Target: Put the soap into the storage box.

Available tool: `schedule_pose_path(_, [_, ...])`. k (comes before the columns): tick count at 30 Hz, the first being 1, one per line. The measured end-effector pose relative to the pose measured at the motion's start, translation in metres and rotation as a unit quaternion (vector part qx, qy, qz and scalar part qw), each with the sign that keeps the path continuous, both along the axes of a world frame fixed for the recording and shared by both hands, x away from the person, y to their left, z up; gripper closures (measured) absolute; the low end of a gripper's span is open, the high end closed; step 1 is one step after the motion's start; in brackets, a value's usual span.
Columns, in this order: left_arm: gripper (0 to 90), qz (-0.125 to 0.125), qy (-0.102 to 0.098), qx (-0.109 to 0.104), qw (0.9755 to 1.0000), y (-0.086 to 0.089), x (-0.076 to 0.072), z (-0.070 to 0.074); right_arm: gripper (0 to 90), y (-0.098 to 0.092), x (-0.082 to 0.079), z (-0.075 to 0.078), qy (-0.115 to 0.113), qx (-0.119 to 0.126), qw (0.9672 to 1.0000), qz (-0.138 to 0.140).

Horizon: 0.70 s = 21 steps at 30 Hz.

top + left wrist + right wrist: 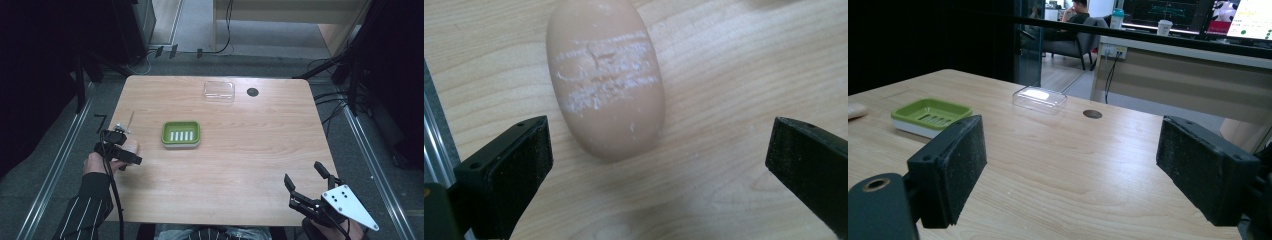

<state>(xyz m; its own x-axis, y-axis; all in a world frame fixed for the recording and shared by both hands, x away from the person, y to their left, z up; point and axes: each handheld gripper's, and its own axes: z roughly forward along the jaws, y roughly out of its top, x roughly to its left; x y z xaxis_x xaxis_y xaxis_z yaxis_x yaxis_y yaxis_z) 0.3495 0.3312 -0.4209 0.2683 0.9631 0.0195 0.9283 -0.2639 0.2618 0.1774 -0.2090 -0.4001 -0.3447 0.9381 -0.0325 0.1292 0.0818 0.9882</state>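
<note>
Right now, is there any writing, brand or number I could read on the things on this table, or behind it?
Nothing here can be read.
Soap bar: a stamped mark on top, worn and whitish, too scuffed to read.
Monitor screens behind the table: coloured content, too small and blurred.
Green soap dish, clear lid: no writing visible.

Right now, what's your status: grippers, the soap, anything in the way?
Left gripper open, jaws either side of the soap bar, not touching. Right gripper open, empty. Green soap dish empty, table between bare.
</note>
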Motion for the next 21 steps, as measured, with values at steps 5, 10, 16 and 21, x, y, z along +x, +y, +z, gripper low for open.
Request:
schedule_pose_path(5, [0.0, 0.011, 0.002, -0.003, 0.9999, 0.005, 0.01, -0.004, 13.2, 0.0, 0.0, 0.0, -0.001, -0.002, 1.0, 0.0])
schedule_pose_path(10, [0.0, 0.021, 0.003, -0.007, 0.9998, 0.009, 0.019, -0.007, 13.2, 0.001, 0.0, 0.0, 0.0, -0.003, 1.0, 0.001])
schedule_pose_path(16, [9.8, 0.032, 0.007, -0.001, 0.9995, 0.009, 0.032, -0.015, 13.2, 0.0, -0.001, 0.0, 0.0, -0.001, 1.0, -0.001])
schedule_pose_path(21, [14.4, 0.035, 0.015, 0.008, 0.9993, 0.007, 0.04, -0.02, 13.3, 0.0, 0.0, 0.0, 0.001, -0.002, 1.0, -0.001])
